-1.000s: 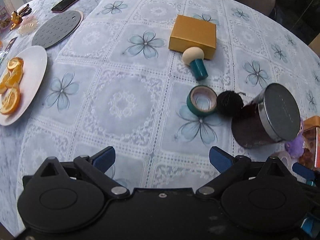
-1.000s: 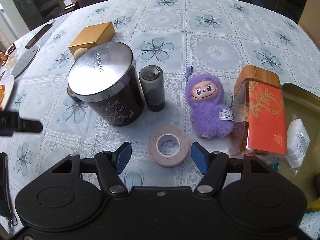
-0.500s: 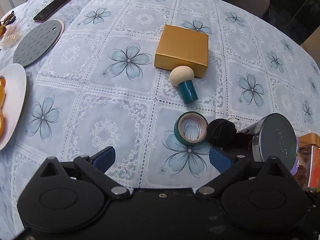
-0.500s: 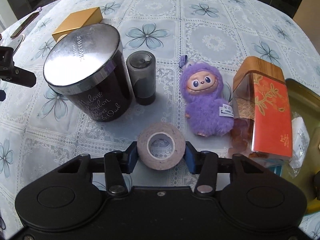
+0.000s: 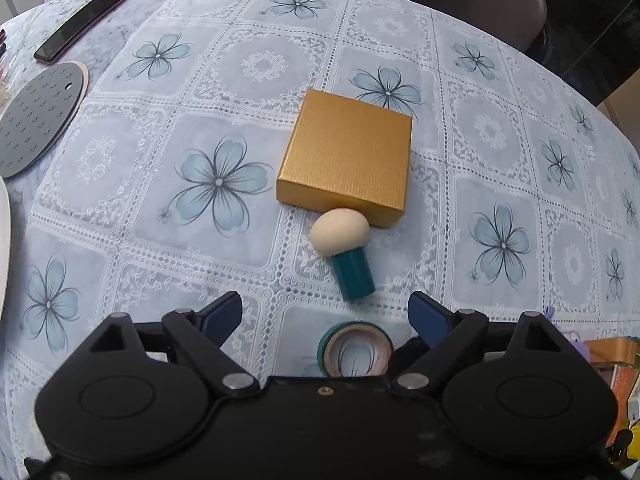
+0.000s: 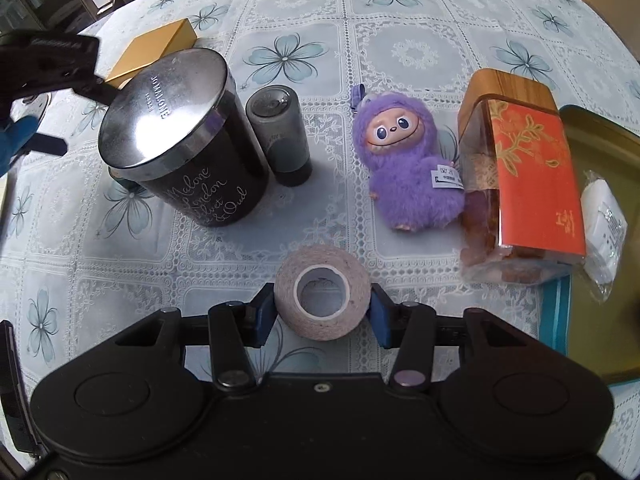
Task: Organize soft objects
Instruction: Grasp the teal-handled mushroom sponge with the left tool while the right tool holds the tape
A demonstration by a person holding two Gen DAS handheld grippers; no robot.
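My right gripper [image 6: 322,312] is shut on a beige roll of soft tape [image 6: 322,290], its blue pads pressed on both sides of the roll. A purple plush toy [image 6: 404,164] lies just beyond it. My left gripper [image 5: 324,314] is open and empty above the cloth. A cream sponge puff with a teal handle [image 5: 344,248] lies just ahead of it against a gold box [image 5: 350,156]. A teal tape roll [image 5: 354,350] sits between and below the left fingers.
A dark candle jar [image 6: 180,136], a small grey bottle [image 6: 282,132] and a red-labelled snack jar [image 6: 524,172] stand around the plush. A green tray [image 6: 600,208] holds a white packet at right. A grey trivet [image 5: 34,116] and phone [image 5: 78,26] lie far left.
My right gripper closed on the beige tape roll. My left gripper moved forward and right, toward the puff and the gold box, staying open.
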